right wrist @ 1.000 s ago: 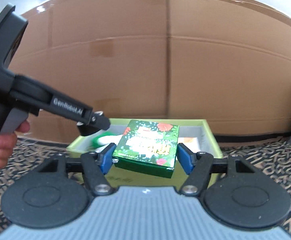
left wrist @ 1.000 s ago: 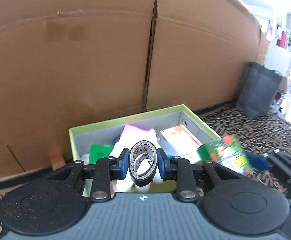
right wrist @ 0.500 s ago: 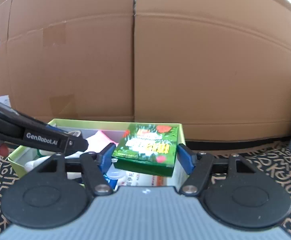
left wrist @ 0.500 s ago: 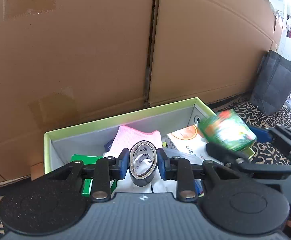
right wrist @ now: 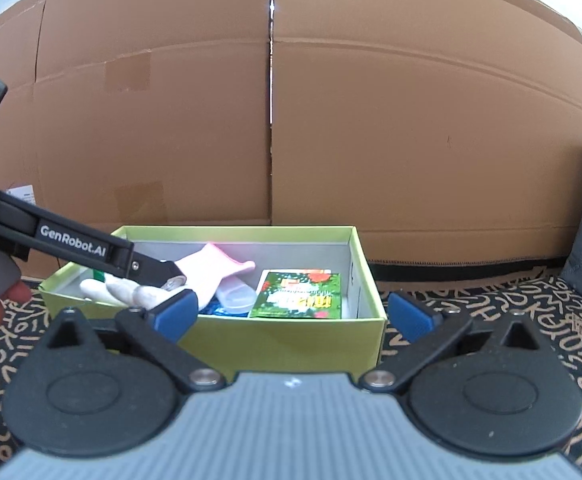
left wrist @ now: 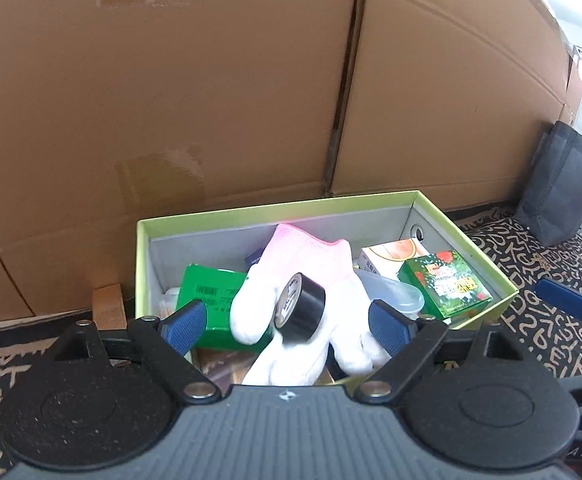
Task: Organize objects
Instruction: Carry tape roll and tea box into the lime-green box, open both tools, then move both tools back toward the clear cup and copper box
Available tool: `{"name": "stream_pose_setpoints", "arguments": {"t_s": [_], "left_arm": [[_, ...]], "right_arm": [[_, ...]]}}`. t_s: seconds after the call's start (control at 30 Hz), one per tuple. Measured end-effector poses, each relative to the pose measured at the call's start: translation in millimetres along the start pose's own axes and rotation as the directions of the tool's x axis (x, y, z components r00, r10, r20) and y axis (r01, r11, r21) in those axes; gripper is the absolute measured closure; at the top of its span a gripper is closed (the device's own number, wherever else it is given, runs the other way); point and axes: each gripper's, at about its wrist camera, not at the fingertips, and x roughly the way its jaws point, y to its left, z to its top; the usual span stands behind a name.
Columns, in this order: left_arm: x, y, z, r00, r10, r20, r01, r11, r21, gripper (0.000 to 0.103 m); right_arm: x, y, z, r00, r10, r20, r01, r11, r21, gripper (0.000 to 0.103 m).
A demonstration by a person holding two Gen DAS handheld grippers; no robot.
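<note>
A lime-green open box (left wrist: 275,210) (right wrist: 283,336) sits on the patterned rug. My left gripper (left wrist: 287,326) is open over the box. The black tape roll (left wrist: 299,307) lies free between its fingers on a white and pink glove (left wrist: 315,264). My right gripper (right wrist: 293,316) is open in front of the box. The green flowered carton (right wrist: 297,295) (left wrist: 445,284) lies inside the box at its right end. The left gripper's arm shows in the right wrist view (right wrist: 75,242).
Large cardboard boxes (right wrist: 271,120) stand right behind the green box. A dark grey bag (left wrist: 567,192) stands at the right. The box also holds a green packet (left wrist: 213,292), an orange-white carton (left wrist: 391,254) and a clear plastic lid (left wrist: 391,292).
Both grippers opened. The tape roll dropped from the left gripper onto the glove, and the green carton left the right gripper and now lies in the box.
</note>
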Motion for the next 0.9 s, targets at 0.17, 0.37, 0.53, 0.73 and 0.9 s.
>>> {"name": "stream_pose_setpoints", "arguments": {"t_s": [0.17,0.37,0.53,0.73,0.9], "left_arm": [[-17.2,1.6,-3.2,1.000,0.006,0.009,-0.006,1.000,-0.002,0.012],[-39.5,6.5,-8.4,1.000,0.012,0.027,-0.012,1.000,0.002,0.012],[-62.1,21.4,-17.7,0.999,0.022,0.044,-0.022,1.000,-0.015,0.012],[-91.7,63.0,-48.3,0.997,0.069,0.031,-0.066,0.994,-0.083,0.012],[-106.4,106.0,-75.8,0.988,0.154,-0.015,-0.154,0.979,-0.135,0.012]], "right_arm": [[-14.9,9.2,9.2,1.000,0.019,0.018,-0.019,1.000,0.005,0.000],[-30.3,26.1,15.4,0.998,0.041,0.038,-0.041,0.999,-0.008,0.000],[-41.9,42.4,18.3,0.997,0.060,0.038,-0.059,0.998,-0.014,0.000],[-56.4,71.8,18.2,0.992,0.123,0.037,-0.121,0.992,-0.039,0.000],[-57.7,111.5,14.0,0.975,0.224,0.006,-0.222,0.972,-0.080,0.000]]}}
